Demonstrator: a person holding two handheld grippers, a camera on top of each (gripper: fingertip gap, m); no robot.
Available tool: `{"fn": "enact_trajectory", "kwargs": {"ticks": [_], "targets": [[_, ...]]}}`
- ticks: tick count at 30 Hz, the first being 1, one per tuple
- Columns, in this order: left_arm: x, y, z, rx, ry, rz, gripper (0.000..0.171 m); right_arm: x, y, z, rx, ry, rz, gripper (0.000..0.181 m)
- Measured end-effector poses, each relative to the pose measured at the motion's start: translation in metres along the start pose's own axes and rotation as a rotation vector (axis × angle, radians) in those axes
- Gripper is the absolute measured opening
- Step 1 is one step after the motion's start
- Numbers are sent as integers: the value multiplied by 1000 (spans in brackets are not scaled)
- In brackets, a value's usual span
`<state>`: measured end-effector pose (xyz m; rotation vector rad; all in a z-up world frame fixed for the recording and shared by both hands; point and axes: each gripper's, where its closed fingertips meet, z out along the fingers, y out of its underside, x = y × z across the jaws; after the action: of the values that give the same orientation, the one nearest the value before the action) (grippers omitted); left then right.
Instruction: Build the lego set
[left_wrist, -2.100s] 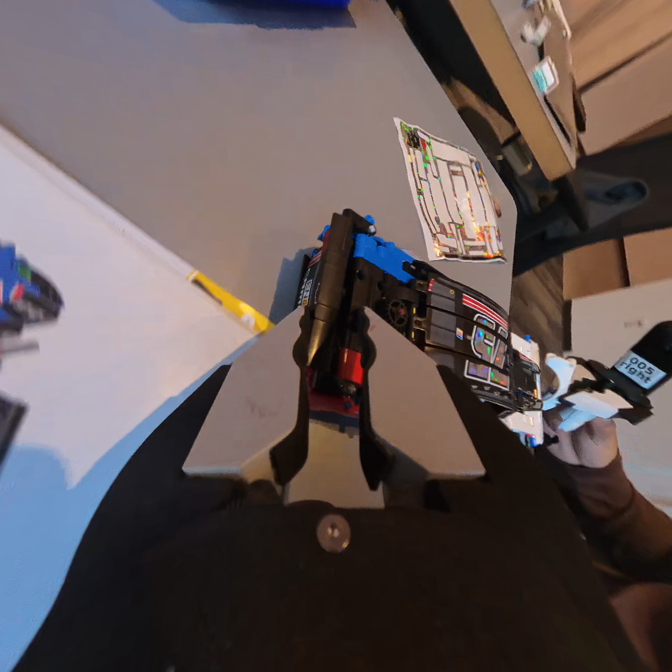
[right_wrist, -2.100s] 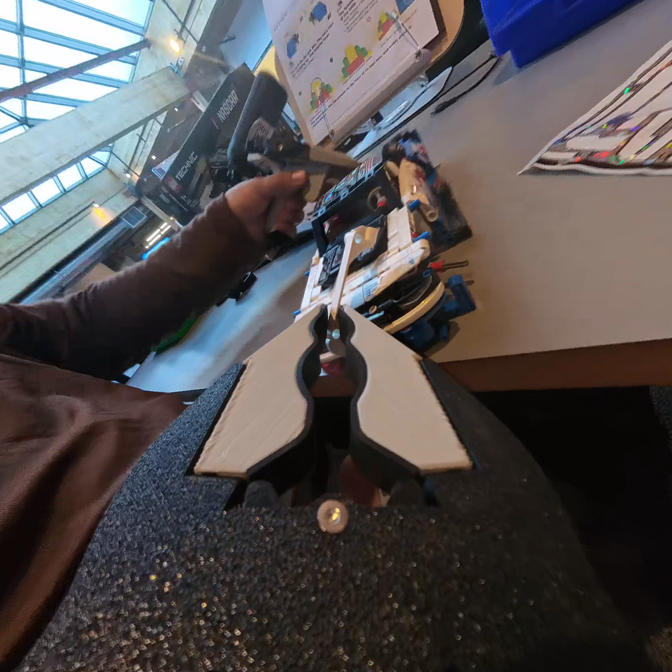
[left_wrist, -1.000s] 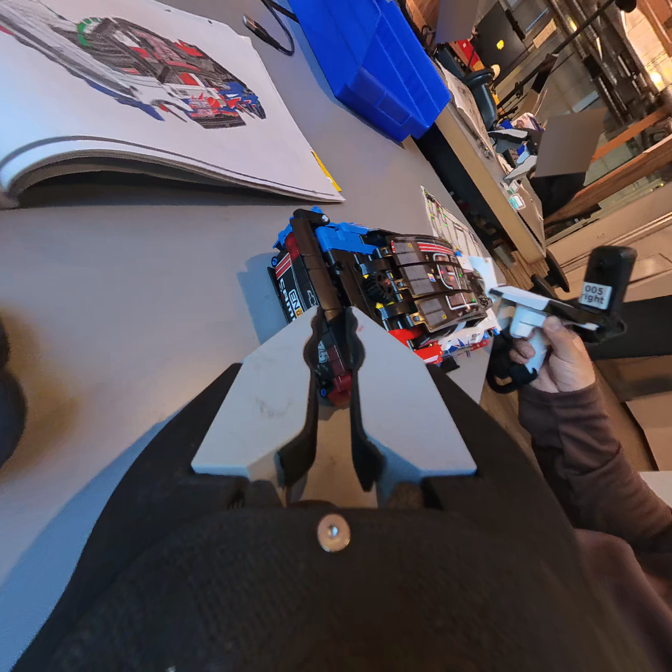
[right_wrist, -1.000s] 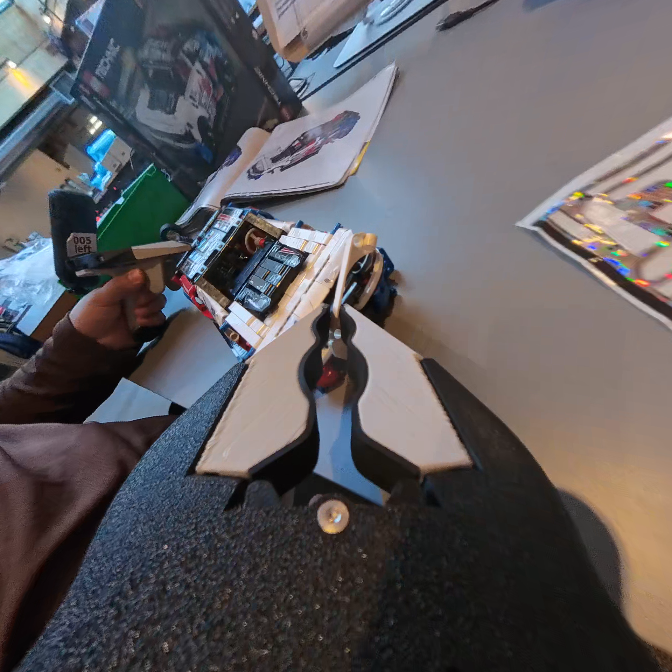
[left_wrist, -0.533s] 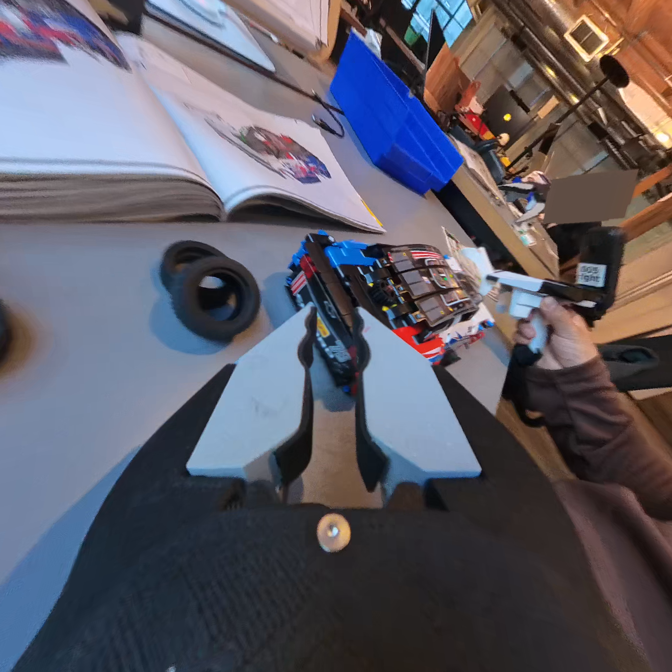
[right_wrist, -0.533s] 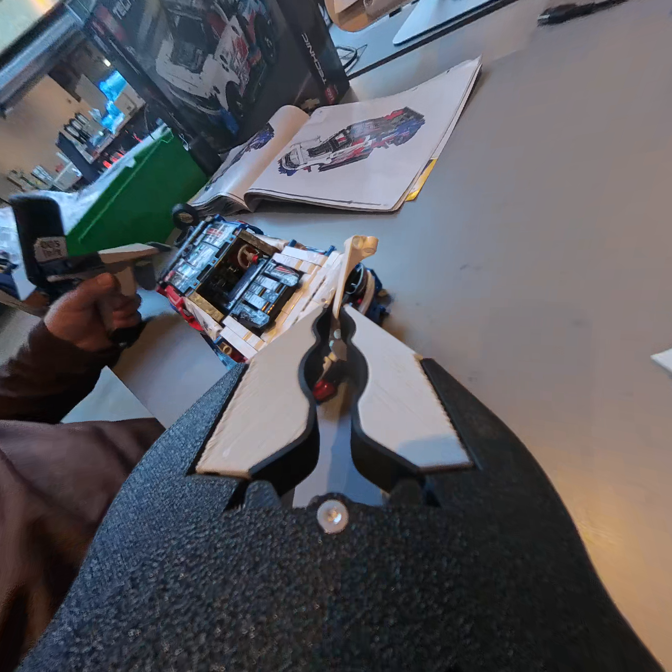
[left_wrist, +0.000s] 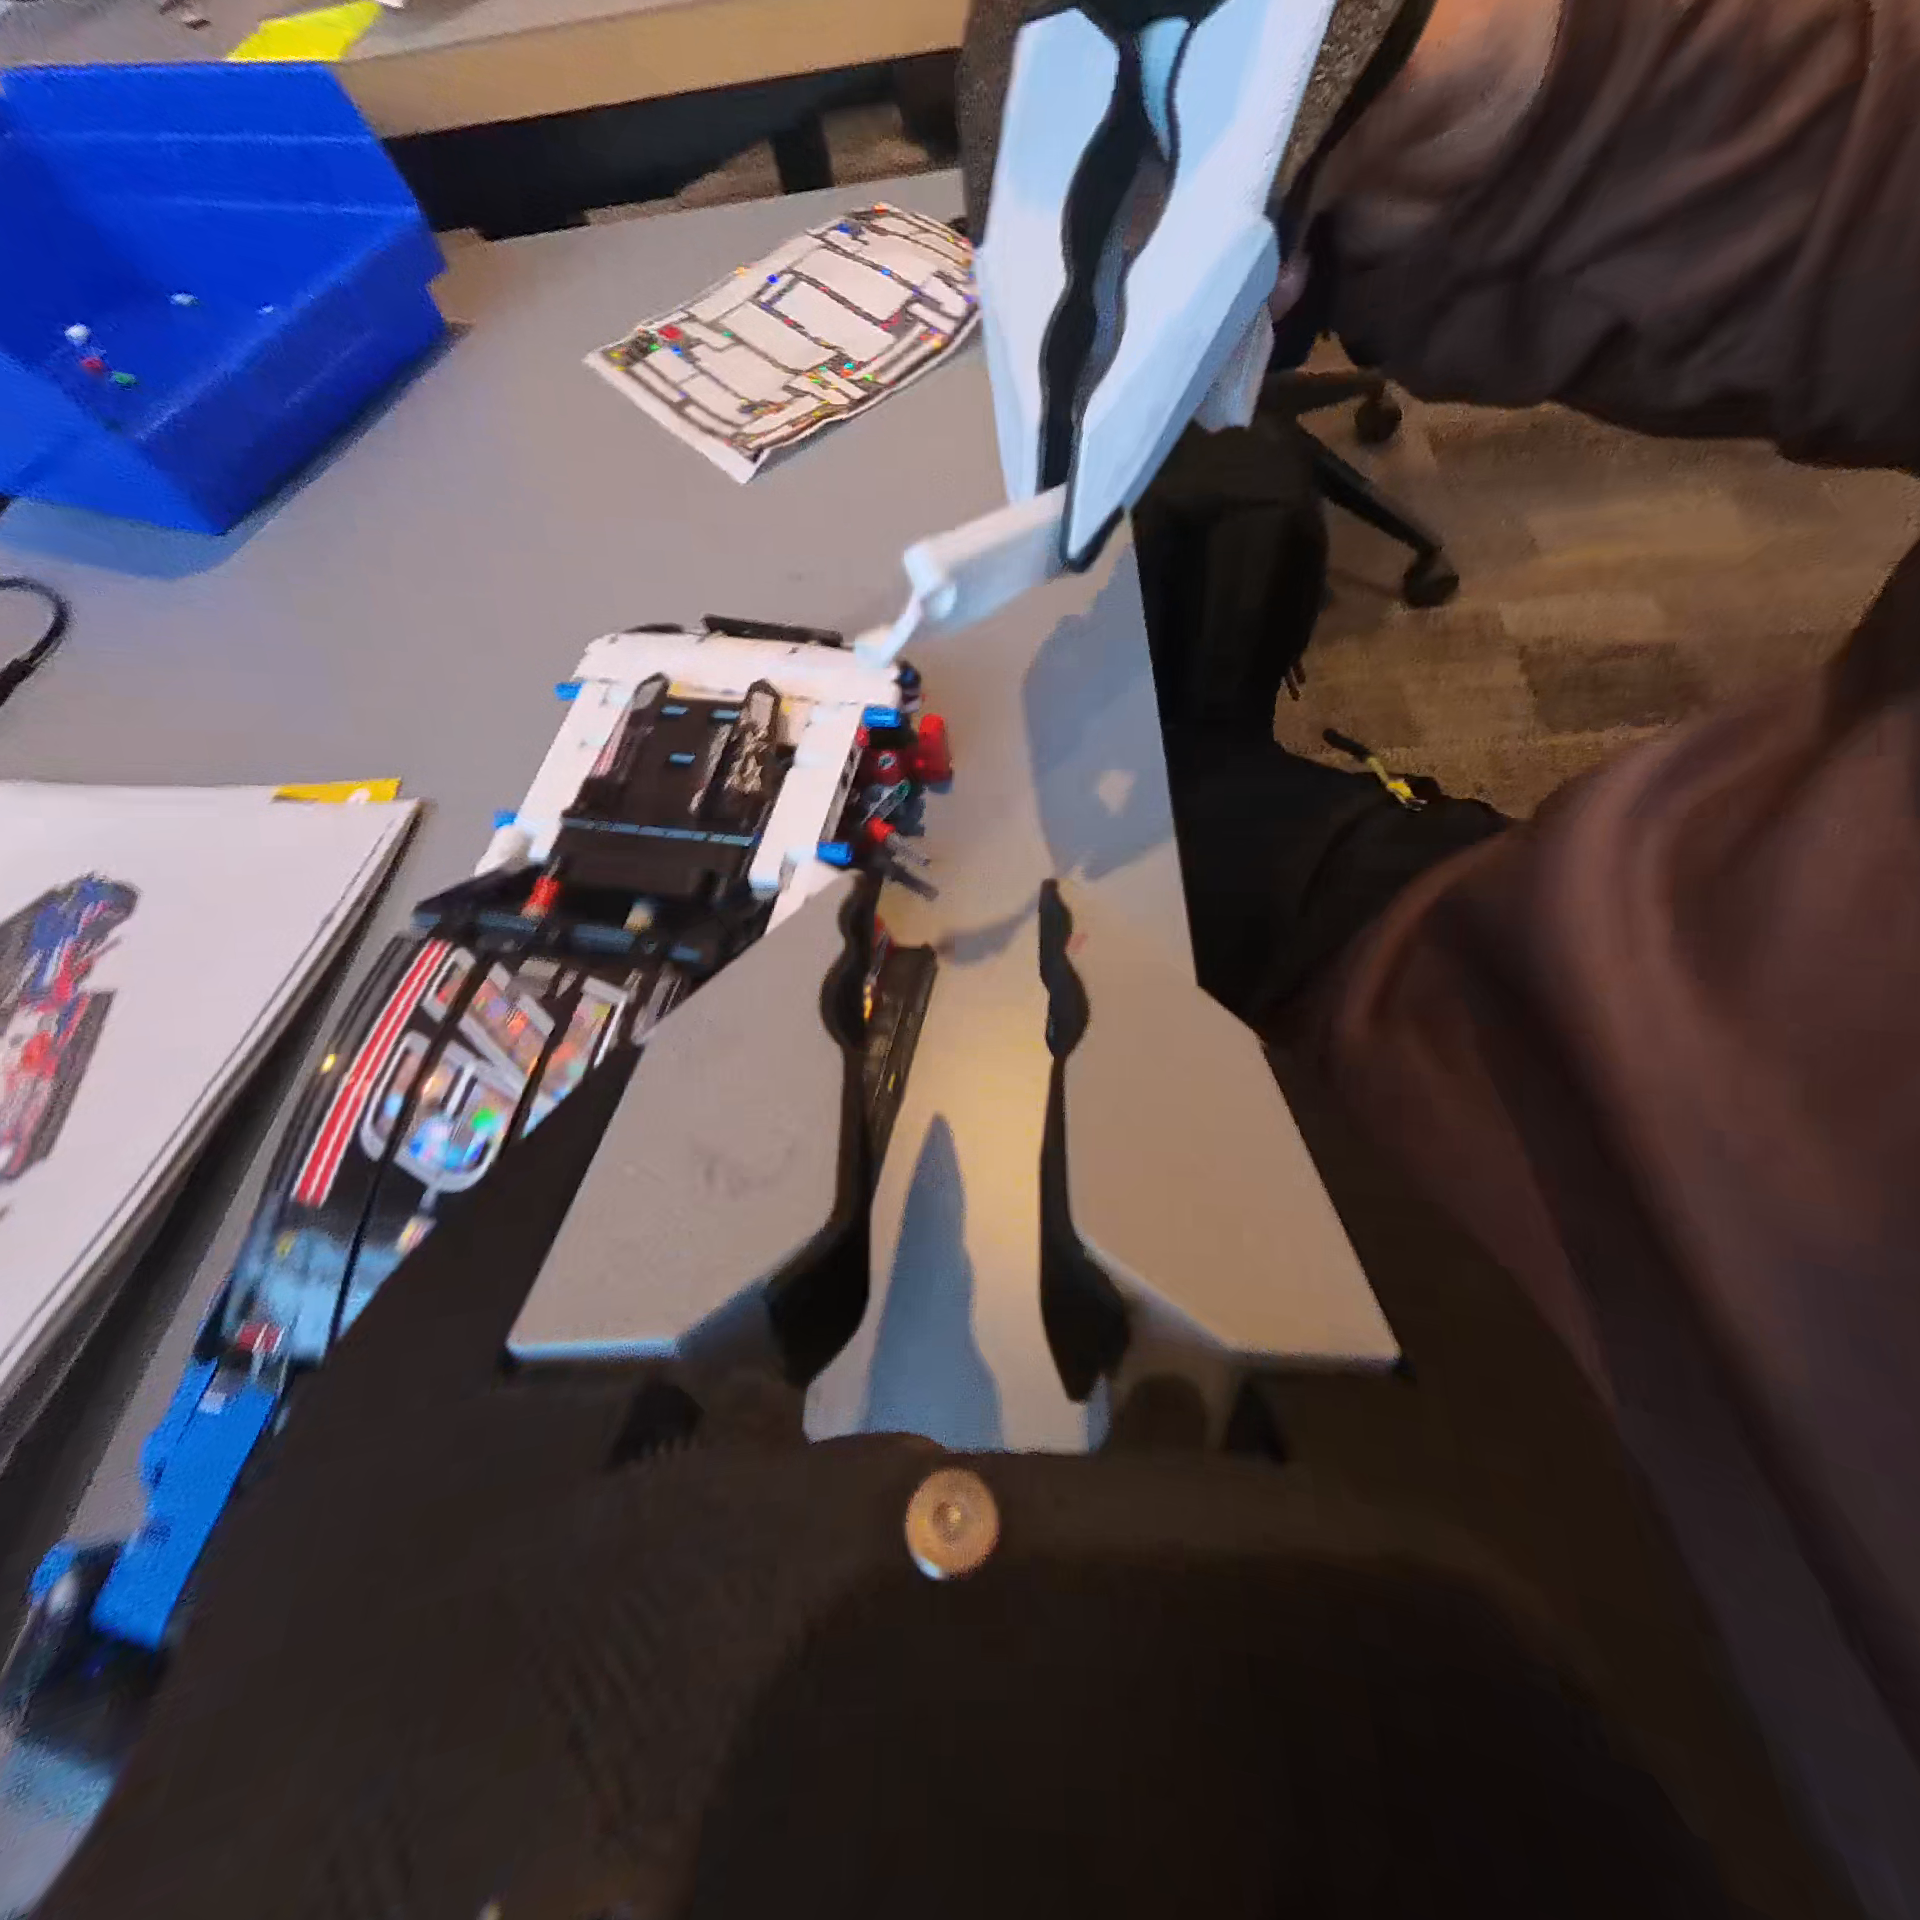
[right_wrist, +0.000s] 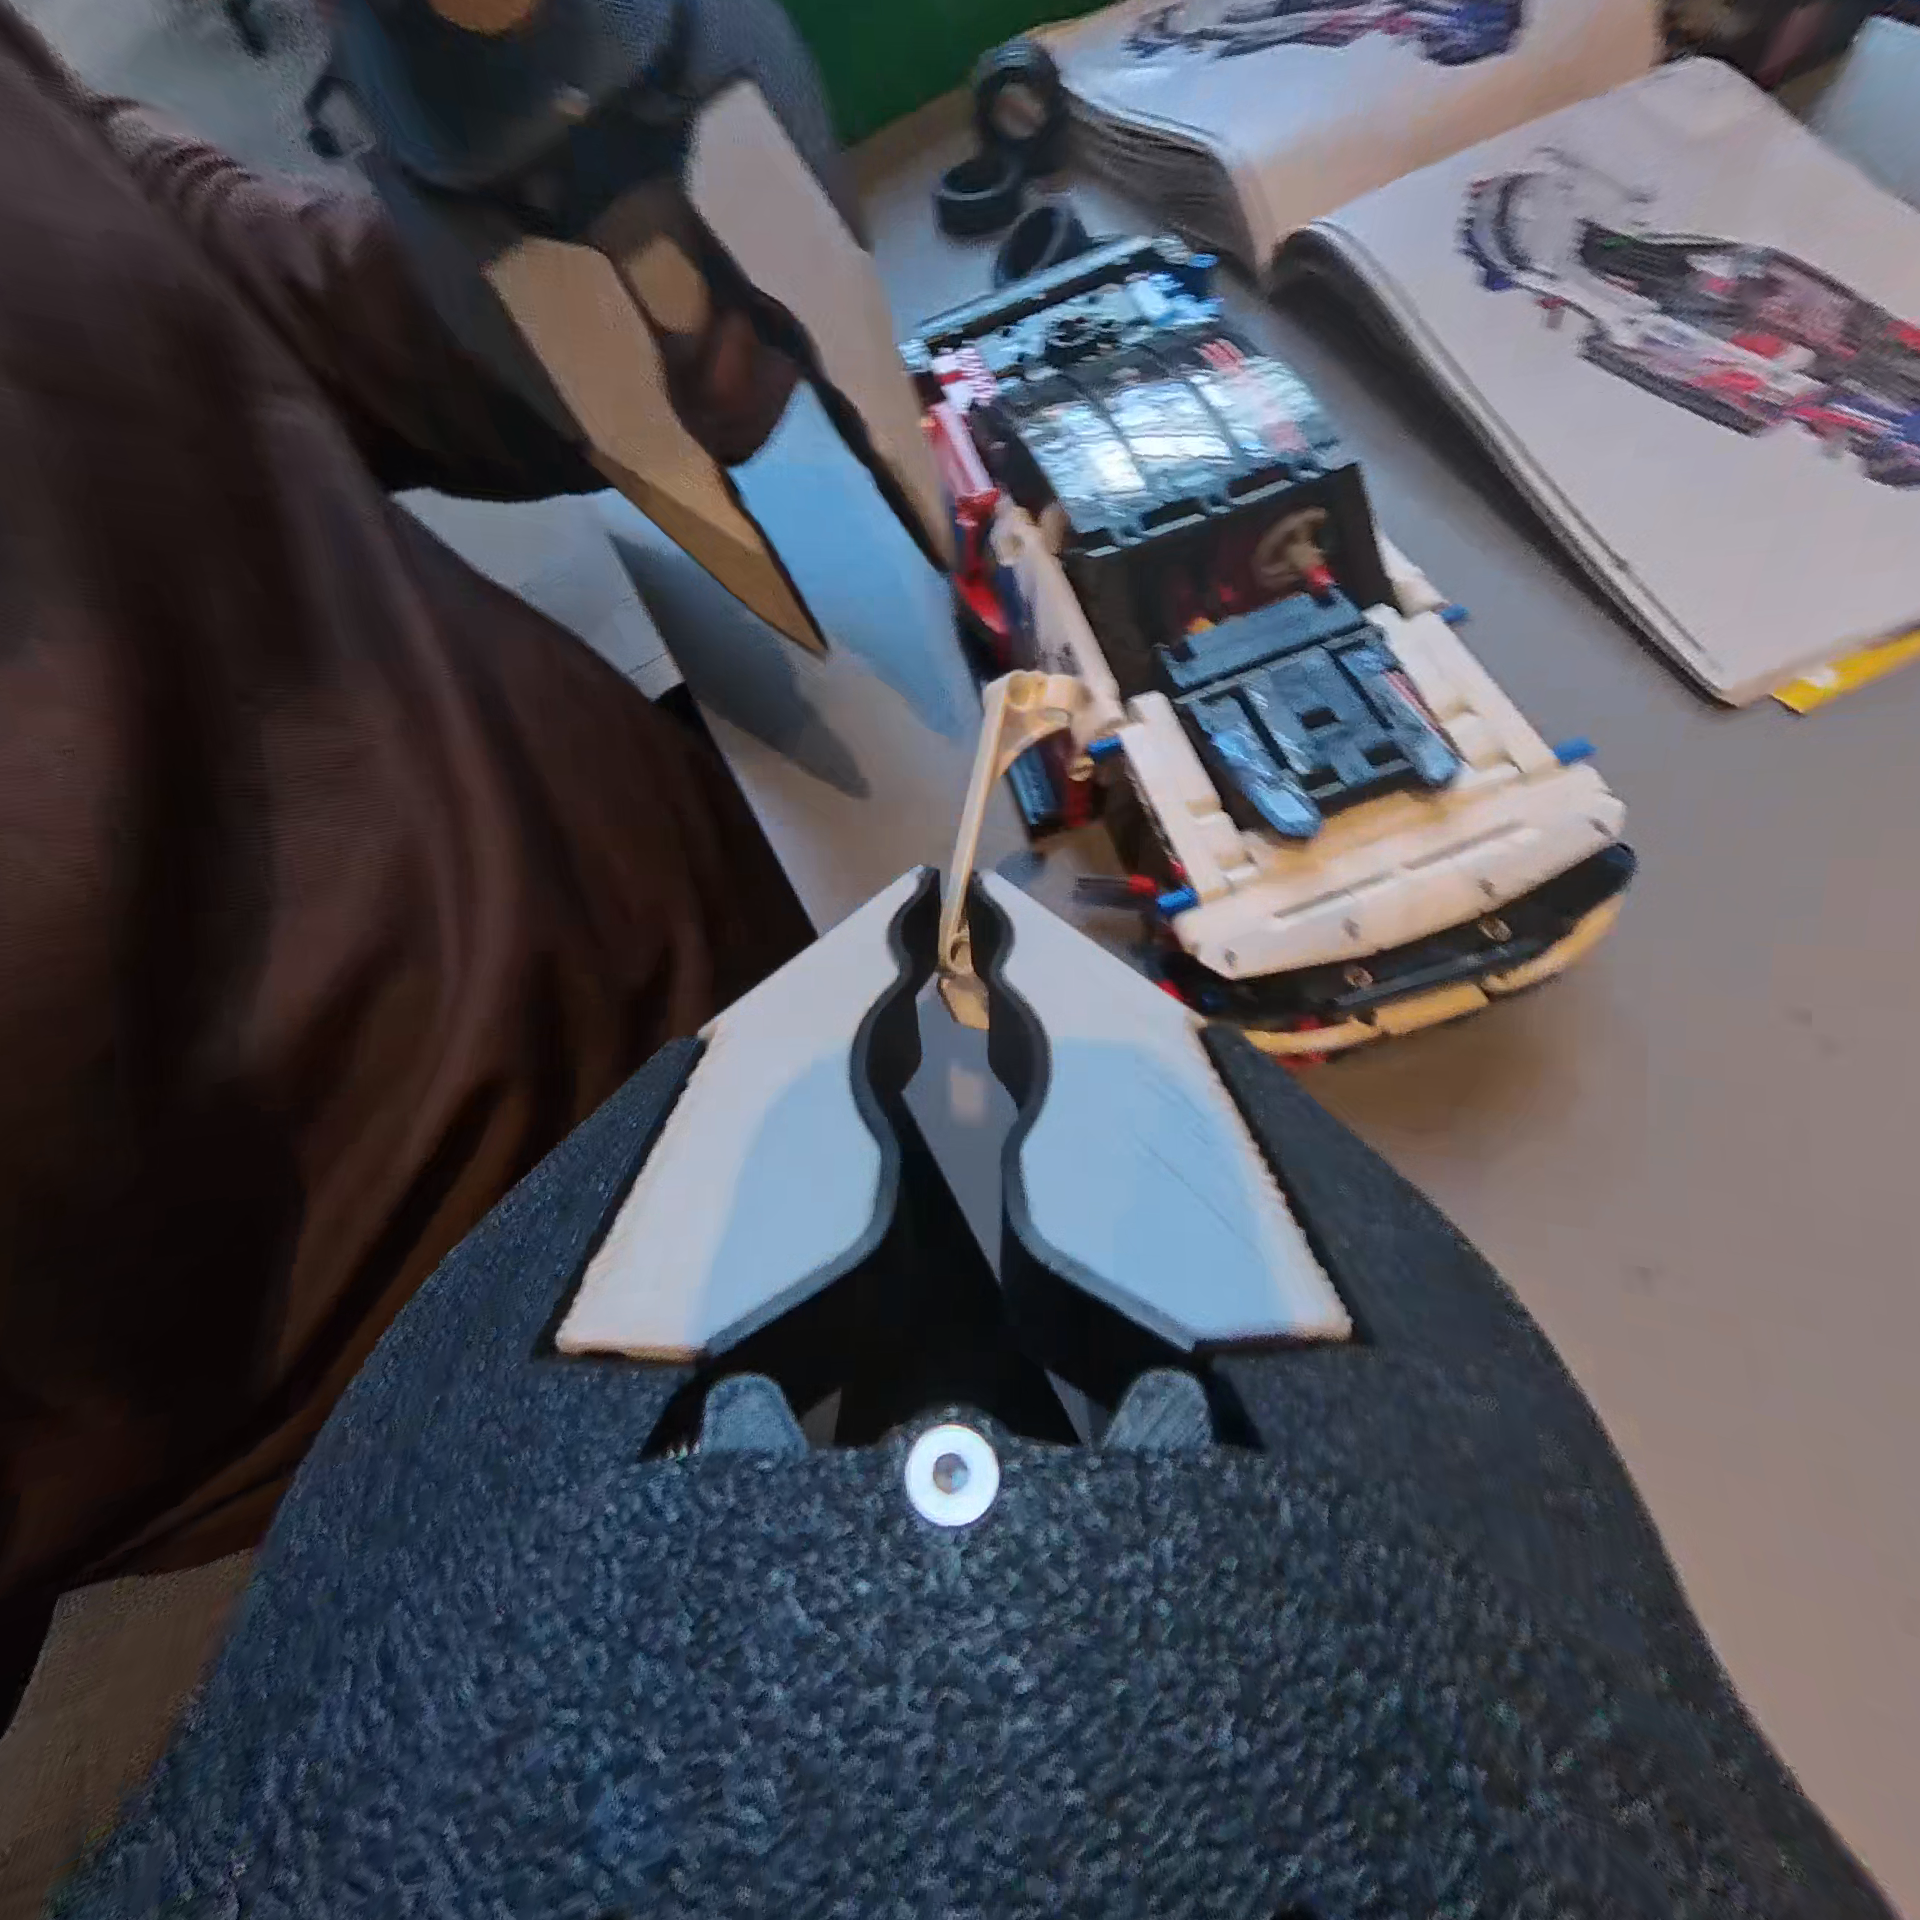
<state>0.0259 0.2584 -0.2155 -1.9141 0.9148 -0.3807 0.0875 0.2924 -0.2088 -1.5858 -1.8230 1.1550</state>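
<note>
Behind left tongs (left_wrist: 951, 935), car (left_wrist: 665, 790) flank

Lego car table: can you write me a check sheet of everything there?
Surface: grey table, car at its edge.
Job's things: lego car upright; white curved piece; open instruction book; sticker sheet; loose tyres.
Clutter: blue bin.
Grippers: left hand-held gripper open beside the car; right hand-held gripper shut on the white curved piece.
Cables: black cable, table's far left.
Surroundings: carpet, office chair base.
</note>
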Motion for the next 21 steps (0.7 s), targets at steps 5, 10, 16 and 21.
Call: {"fn": "enact_trajectory", "kwargs": {"ticks": [5,10,16,21], "targets": [[11,-15,23,51,115,-20,35,-18,-1,14,-33,-135,-46,5],[16,-18,25,91,211,-54,31,-26,1,19,-46,-255,-33,5],[17,-8,27,122,278,-114,3,-18,3,27,-60,-297,-25,5],[9,-4,29,179,263,-259,3,-8,1,33,-54,-293,23,6]]}}
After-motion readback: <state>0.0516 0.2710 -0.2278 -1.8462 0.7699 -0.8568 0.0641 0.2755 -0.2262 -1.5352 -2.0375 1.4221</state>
